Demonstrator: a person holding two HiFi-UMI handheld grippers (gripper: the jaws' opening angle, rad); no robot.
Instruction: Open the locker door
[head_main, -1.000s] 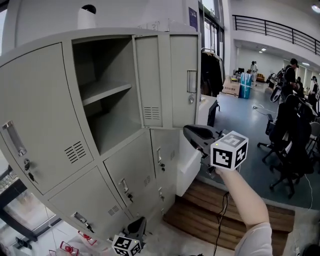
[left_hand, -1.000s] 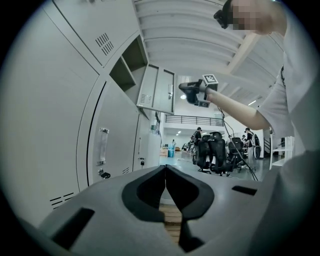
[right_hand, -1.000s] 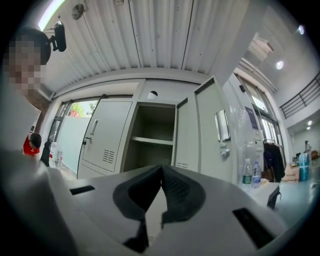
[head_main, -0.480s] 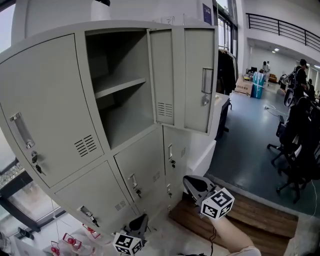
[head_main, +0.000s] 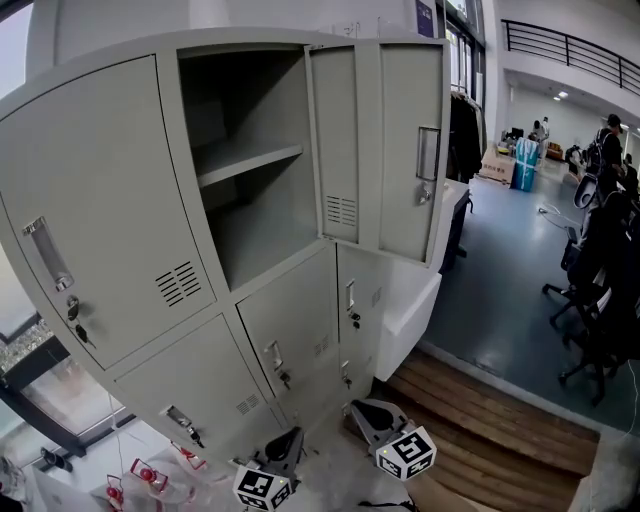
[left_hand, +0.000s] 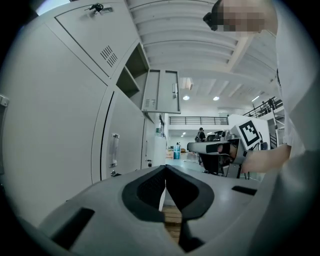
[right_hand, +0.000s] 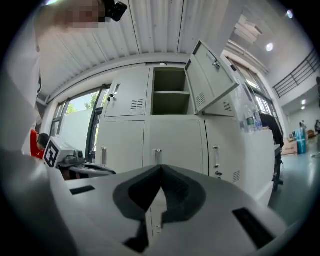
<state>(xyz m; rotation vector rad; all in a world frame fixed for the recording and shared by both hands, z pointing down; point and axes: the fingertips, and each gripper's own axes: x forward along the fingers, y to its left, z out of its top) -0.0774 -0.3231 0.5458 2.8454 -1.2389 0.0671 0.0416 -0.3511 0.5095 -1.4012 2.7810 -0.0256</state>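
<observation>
We see a grey-blue floor (head_main: 500, 300) at right, a wooden platform (head_main: 490, 415) at lower right, black office chairs (head_main: 600, 300) along the right edge, a balcony railing (head_main: 570, 52) upper right, and a bright window (head_main: 45, 400) lower left.

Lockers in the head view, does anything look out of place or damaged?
Nothing looks damaged. The one thing that stands out is the upper locker door, swung wide open on a bare compartment with one shelf; the other doors are shut.

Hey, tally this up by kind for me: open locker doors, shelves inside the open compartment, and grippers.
open locker door: 1
shelf: 1
grippers: 2, the left gripper and the right gripper
Total: 4
</observation>
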